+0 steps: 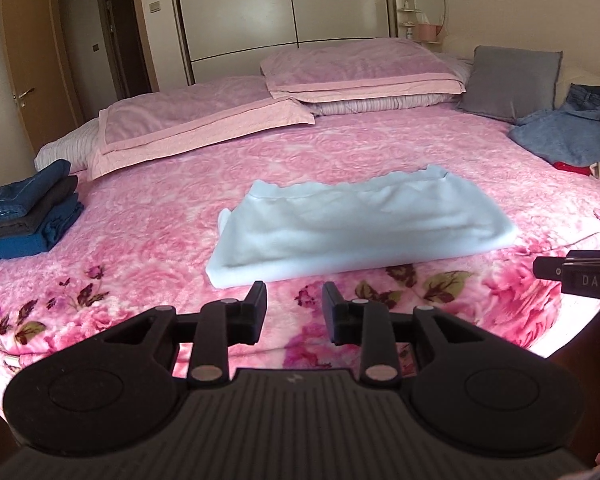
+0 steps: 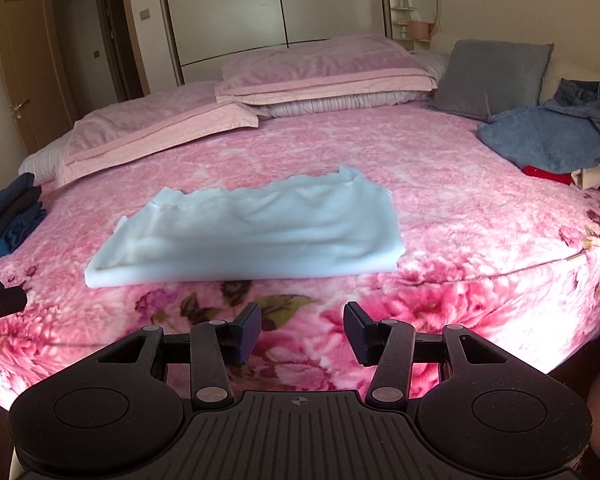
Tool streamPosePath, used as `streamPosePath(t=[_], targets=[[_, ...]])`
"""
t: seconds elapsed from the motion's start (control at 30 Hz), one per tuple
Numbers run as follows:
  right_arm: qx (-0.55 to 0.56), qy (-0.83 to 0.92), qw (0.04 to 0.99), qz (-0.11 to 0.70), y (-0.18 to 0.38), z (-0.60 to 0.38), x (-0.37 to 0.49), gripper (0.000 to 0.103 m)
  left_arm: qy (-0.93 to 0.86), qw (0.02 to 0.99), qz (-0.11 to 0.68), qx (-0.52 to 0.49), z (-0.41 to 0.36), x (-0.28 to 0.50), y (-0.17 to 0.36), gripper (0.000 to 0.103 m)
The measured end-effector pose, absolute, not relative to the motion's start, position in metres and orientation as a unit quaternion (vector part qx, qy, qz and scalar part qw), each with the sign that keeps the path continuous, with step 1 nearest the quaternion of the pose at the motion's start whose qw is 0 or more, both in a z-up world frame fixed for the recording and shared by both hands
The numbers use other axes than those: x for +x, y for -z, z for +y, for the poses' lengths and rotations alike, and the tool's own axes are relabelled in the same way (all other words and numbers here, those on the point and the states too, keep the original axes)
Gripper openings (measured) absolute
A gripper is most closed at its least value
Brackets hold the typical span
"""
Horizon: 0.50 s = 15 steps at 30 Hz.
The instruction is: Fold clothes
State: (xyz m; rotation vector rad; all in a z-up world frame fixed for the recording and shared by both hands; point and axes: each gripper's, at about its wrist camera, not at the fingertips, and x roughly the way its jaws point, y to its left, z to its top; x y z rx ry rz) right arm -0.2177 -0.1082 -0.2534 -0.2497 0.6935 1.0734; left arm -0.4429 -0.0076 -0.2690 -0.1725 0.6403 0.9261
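1. The bed (image 1: 340, 148) fills both views under a pink flowered blanket (image 2: 440, 200); pink pillows (image 1: 360, 68) and a grey cushion (image 2: 496, 76) sit toward 12 o'clock.
2. The pale blue garment (image 1: 360, 220) lies flat near the middle of the bed, just ahead of both grippers; it is folded into a long band with a wavy hem along its far edge and looks part-way done.
3. It looks soft, light and fleecy, so I judge it will sag and slide on itself if lifted by 1 point only; the best hold seems to be the 2 near corners, at about 9 and 3 o'clock of the band, pinching all layers together.
4. A heap of unfolded clothes (image 2: 548, 140) waits at 2 o'clock; a neat stack of 3 dark folded items (image 1: 32, 212) sits at 9 o'clock.
5. The left gripper (image 1: 294, 300) hangs over the blanket short of the garment; its jaws stand partly apart with nothing between them.
6. The right gripper (image 2: 302, 322) has its jaws wider apart; it too holds nothing and touches no cloth.
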Motion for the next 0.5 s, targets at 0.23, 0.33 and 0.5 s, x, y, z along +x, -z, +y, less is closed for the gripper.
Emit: streamPosePath(t=[0.23, 0.33, 0.5], targets=[[-0.121, -0.487, 0.797, 0.336, 0.260, -0.099, -0.208, 0.050, -0.429, 0.839, 0.323, -0.090, 0.009, -0.433, 0.283, 0.028], [-0.126, -0.482, 0.795, 0.347, 0.268, -0.089, -0.202, 0.050, -0.427, 0.834, 0.332, -0.104, 0.024, -0.430, 0.294, 0.028], [-0.144, -0.469, 0.788, 0.372, 0.289, -0.067, -0.189, 0.050, -0.425, 0.823, 0.352, -0.132, 0.055, -0.428, 0.318, 0.028]])
